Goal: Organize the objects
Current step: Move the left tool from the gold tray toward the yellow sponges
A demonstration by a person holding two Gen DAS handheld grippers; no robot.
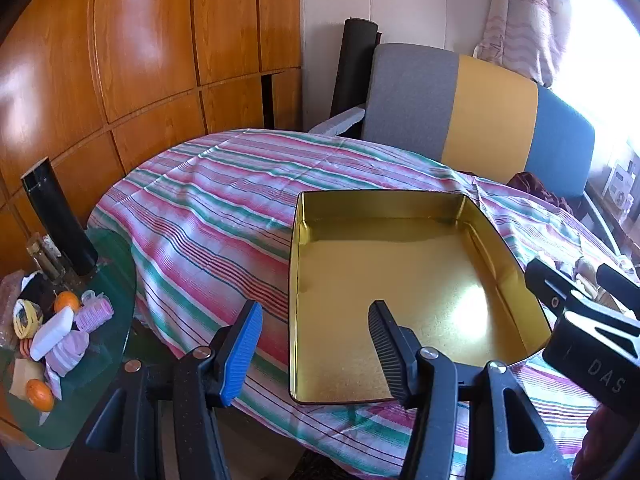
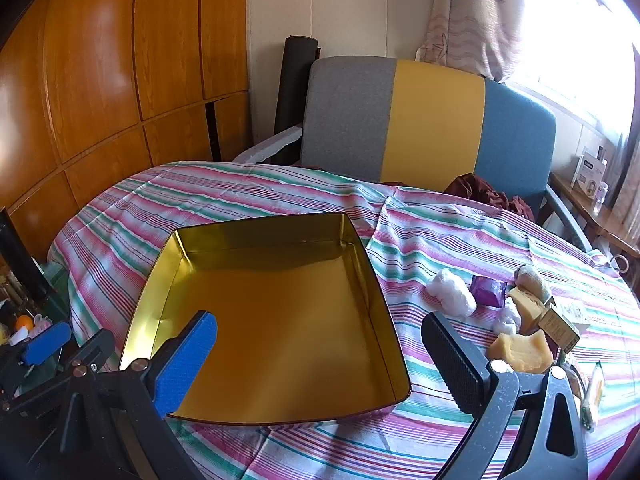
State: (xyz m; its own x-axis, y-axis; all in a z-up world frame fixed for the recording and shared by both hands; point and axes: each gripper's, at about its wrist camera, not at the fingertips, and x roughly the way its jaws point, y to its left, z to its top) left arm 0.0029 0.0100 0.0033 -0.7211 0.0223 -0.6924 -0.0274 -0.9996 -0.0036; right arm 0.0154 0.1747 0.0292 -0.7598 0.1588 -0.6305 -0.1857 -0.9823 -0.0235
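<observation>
An empty gold tin tray (image 1: 496, 248) (image 2: 376, 300) lies on the striped tablecloth. My left gripper (image 1: 312, 344) is open and empty, held over the tray's near left corner. My right gripper (image 2: 320, 360) is open and empty over the tray's near edge; it also shows at the right of the left wrist view (image 1: 576, 284). To the right of the tray lie a white cotton ball (image 2: 450, 292), a purple packet (image 2: 488, 292), yellow soap pieces (image 2: 520, 352) and a small box (image 2: 560, 324).
A small glass side table (image 1: 112, 280) at the left holds oranges (image 1: 66, 301), pink rolls (image 1: 94, 314), a white bar (image 1: 52, 334) and a black cylinder (image 1: 60, 224). A grey, yellow and blue chair (image 2: 432, 128) stands behind the table. Wooden panels line the left wall.
</observation>
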